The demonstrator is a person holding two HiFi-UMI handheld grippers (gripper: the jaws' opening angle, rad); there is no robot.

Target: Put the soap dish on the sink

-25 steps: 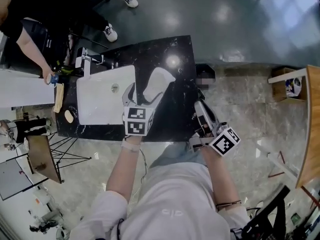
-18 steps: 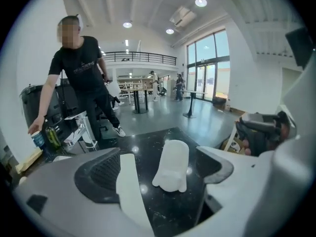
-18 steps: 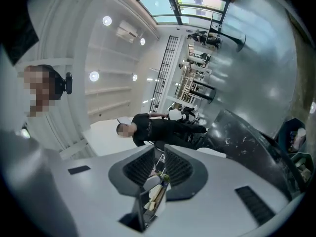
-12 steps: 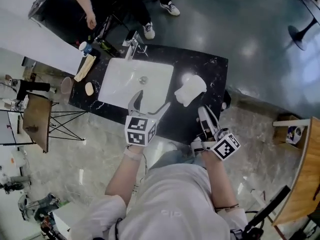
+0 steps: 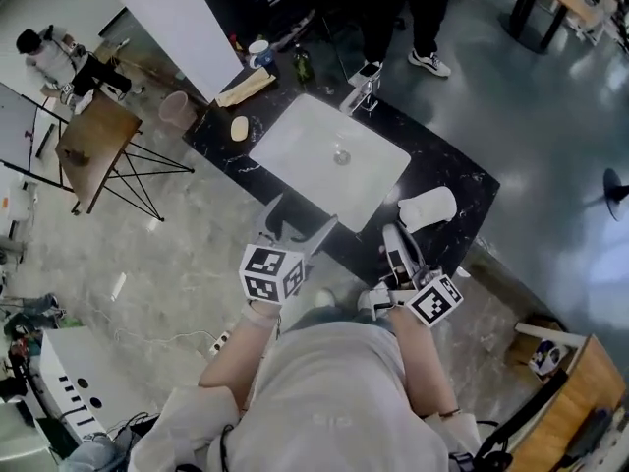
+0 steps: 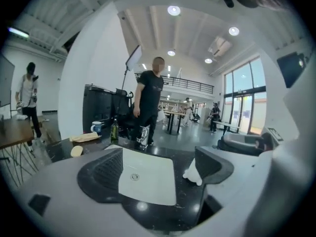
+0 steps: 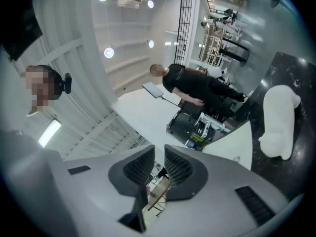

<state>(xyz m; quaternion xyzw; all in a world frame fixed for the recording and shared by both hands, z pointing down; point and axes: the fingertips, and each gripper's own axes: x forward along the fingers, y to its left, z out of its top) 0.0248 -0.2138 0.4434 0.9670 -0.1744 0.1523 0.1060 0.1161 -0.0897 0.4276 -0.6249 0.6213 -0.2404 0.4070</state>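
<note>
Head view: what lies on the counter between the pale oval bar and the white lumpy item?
The white sink basin fills the stretch between the oval bar and the white item; the head view shows it plainly.

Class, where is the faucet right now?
Head view, upper centre: the faucet stands at the white basin's far edge, right of the dark bottle.

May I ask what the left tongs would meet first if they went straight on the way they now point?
Probably the white rectangular sink basin, set in the black marble counter: it fills the gap between the open left tongs. Height is unclear; the counter's near edge might come first.
</note>
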